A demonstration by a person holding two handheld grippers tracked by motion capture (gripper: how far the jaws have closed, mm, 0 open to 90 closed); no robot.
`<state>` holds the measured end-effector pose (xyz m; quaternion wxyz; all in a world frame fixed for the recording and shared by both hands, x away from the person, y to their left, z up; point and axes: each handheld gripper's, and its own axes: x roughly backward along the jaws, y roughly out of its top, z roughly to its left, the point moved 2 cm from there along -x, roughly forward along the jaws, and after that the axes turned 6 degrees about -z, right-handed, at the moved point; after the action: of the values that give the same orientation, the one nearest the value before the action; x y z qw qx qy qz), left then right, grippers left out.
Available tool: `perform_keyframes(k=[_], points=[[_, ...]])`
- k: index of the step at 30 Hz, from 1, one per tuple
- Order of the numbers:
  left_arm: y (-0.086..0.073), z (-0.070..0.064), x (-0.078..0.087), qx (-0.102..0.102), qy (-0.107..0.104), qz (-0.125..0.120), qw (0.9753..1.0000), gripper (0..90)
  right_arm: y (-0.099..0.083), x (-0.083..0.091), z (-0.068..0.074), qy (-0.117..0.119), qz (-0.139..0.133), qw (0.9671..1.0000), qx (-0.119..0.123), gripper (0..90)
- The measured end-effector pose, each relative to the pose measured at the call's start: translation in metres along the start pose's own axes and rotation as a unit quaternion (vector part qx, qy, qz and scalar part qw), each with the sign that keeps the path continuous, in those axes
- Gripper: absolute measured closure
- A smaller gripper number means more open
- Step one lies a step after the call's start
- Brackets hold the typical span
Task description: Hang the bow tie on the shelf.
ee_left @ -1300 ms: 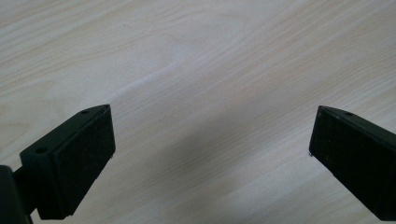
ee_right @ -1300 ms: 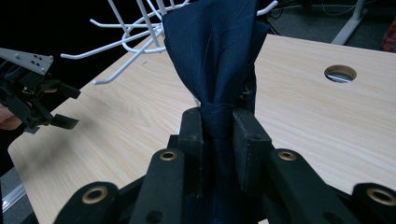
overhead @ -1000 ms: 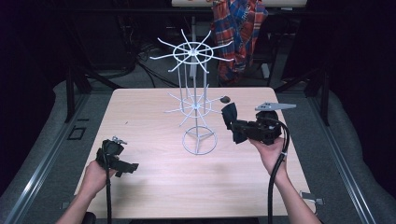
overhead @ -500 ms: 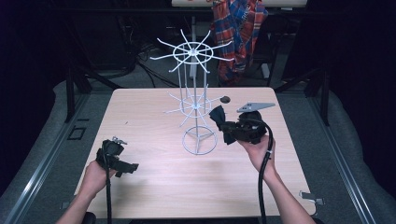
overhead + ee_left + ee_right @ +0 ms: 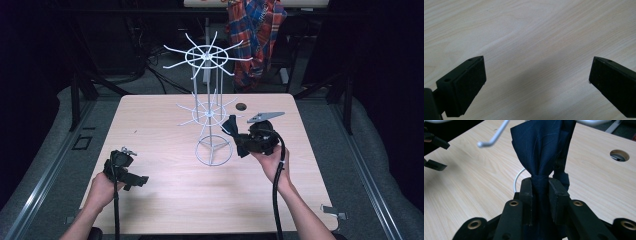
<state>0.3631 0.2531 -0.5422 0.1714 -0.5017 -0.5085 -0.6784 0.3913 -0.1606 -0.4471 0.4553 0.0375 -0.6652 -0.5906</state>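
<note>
Right tongs (image 5: 540, 185) squeeze dark blue bow tie (image 5: 541, 147), held up just beside white wire rack (image 5: 209, 112) (near lower ring of hooks). Not hung yet: hooking left. Left tongs (image 5: 536, 82) wide open, nothing inside, over surface (image 5: 160, 120), well apart from rack.

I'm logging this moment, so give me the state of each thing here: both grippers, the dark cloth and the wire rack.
left gripper: open, empty, low over the table.
right gripper: shut on the bow tie.
bow tie: dark blue, pinched at its knot, held beside the rack.
wire rack: upright, hooks bare.
</note>
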Motion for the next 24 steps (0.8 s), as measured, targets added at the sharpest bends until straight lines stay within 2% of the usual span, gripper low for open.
perform_keyframes(k=[7,8,9,16,21,24], points=[[0.0,0.0,-0.001,-0.004,-0.003,0.006,1.0,1.6,-0.006,-0.008,0.0,0.002,0.011,0.9999,-0.001,74.6],[0.0,0.0,-0.001,-0.005,-0.003,0.007,1.0,1.6,-0.007,-0.009,0.001,0.003,0.021,0.9998,-0.005,74.6],[0.0,-0.001,-0.001,-0.005,-0.004,0.008,1.0,1.7,-0.007,-0.011,0.001,0.002,0.016,0.9999,-0.001,74.6],[-0.001,-0.001,-0.001,-0.005,-0.004,0.009,0.9999,1.8,-0.012,-0.017,-0.001,0.008,0.039,0.9992,-0.006,74.4],[-0.001,-0.001,-0.002,-0.004,-0.005,0.009,0.9999,1.8,-0.015,-0.021,-0.003,0.012,0.041,0.999,-0.01,74.3],[-0.001,-0.001,-0.002,-0.005,-0.004,0.01,0.9999,1.8,-0.016,-0.022,-0.005,0.006,0.042,0.9991,-0.008,74.1]])
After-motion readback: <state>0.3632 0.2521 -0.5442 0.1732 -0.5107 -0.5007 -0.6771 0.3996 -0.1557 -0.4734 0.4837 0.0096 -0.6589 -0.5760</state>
